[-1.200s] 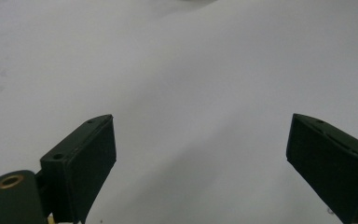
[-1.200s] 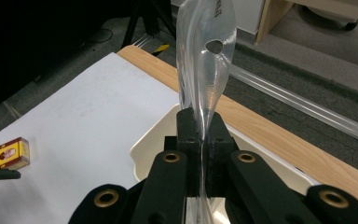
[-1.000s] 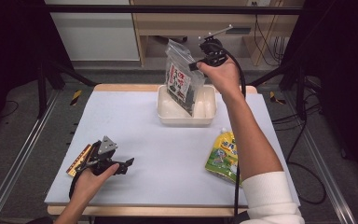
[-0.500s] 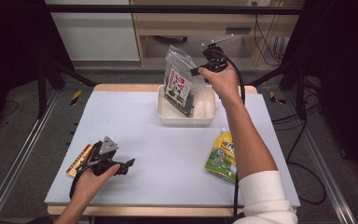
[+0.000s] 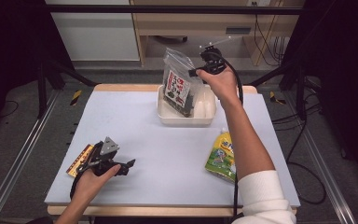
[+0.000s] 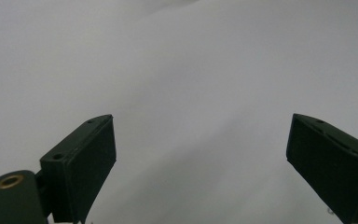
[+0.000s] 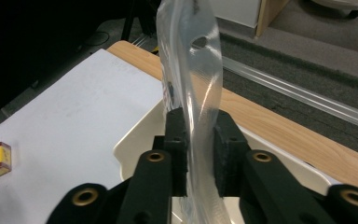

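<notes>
While clamped on the clear bag's [image 5: 182, 84] edge above the tray [image 5: 186, 116], right gripper [image 5: 196, 72]; left gripper [image 6: 200, 158] wide open, empty.

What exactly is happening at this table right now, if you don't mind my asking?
A person works with a gripper in each hand. The right gripper is clamped on the top of a clear plastic bag and holds it upright, its lower end down in the white tray at the far side of the table. The left gripper rests open near the front left corner, beside a small yellow box. A yellow-green pouch lies to the right.
</notes>
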{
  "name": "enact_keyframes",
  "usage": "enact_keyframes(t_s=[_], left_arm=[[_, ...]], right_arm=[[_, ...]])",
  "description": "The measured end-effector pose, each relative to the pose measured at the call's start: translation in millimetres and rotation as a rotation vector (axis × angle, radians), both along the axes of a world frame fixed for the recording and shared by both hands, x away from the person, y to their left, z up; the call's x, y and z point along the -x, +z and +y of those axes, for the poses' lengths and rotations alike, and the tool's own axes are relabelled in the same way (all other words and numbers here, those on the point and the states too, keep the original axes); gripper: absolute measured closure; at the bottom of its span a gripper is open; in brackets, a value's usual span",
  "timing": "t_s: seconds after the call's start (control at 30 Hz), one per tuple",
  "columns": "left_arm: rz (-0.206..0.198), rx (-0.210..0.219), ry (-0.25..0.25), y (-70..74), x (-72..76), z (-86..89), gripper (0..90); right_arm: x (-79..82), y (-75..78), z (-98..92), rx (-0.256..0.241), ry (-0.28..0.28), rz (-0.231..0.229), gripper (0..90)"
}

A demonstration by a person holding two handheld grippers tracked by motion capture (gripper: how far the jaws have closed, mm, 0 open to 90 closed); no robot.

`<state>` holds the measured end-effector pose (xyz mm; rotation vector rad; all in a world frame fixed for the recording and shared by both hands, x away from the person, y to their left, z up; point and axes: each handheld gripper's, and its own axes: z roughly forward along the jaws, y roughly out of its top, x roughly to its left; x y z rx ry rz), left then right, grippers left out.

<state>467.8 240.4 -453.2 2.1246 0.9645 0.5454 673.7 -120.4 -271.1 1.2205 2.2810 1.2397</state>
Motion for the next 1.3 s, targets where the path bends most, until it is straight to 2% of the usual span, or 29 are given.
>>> enact_keyframes(t_s=[0.37, 0.47, 0.5, 0.73, 1.07, 1.3], left_arm=[[0.002, 0.0, 0.0, -0.3, -0.2, -0.1, 7.9], [0.003, -0.001, 0.0, -0.5, -0.3, 0.1, 7.9], [0.003, -0.001, 0.001, -0.5, -0.3, 0.1, 7.9], [0.003, -0.001, -0.002, -0.4, -0.2, -0.3, 7.9], [0.003, -0.003, 0.001, -0.3, -0.2, 0.0, 7.8], [0.0, -0.002, 0.003, -0.4, -0.2, 0.2, 7.8]], right_arm=[[2.0, 1.1, -1.0, 0.019, -0.01, -0.028, 53.8], [3.5, 2.3, -1.1, 0.034, -0.015, -0.044, 52.7], [4.9, 3.1, -0.6, 0.036, -0.019, -0.057, 49.5], [6.1, 5.0, 0.7, 0.029, -0.025, -0.07, 45.7], [13.6, 6.2, 13.0, 0.028, 0.02, -0.069, 37.2], [29.9, 11.1, 24.8, 0.029, 0.052, -0.11, 28.8]])
